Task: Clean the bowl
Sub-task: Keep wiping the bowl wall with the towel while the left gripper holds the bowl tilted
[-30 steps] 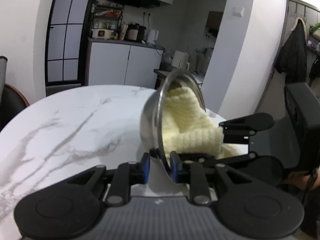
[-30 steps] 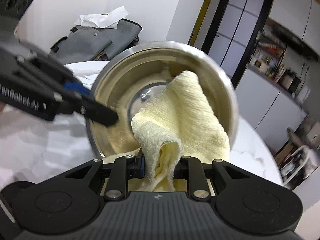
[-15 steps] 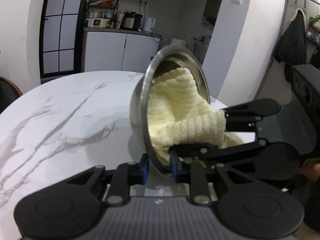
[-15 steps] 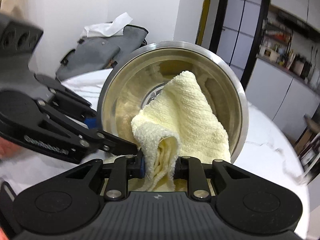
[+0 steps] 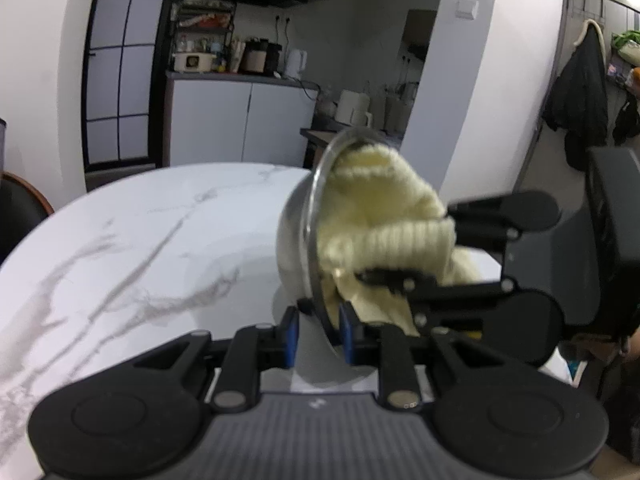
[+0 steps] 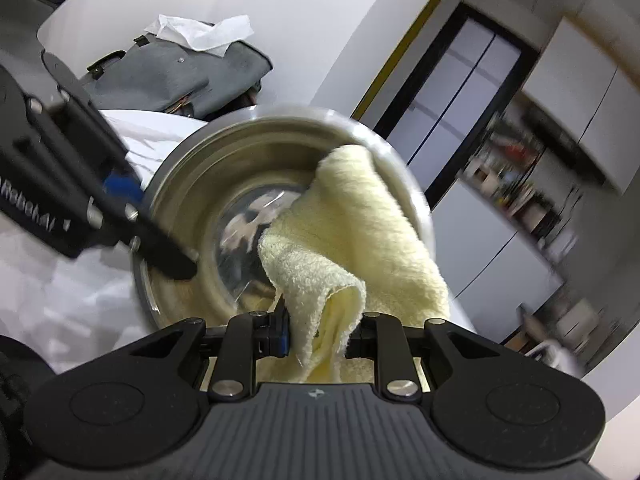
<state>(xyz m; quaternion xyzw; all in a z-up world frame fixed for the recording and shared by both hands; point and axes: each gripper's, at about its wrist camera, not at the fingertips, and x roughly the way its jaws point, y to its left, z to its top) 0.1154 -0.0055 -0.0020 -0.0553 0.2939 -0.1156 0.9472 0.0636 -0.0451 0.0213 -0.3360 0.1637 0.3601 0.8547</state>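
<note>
L gripper [image 5: 318,334] pinches bowl [image 5: 296,248] rim; R gripper [image 6: 322,334] clamps cloth [image 6: 360,236]

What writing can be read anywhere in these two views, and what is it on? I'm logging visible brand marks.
"RobotAI", white letters partly cut off by the picture's edge, on the side of the left gripper, seen in the right wrist view.
Small logo mark, no letters, on each camera's own gripper body.
Labels on the kitchen shelf items: too blurred to read.
</note>
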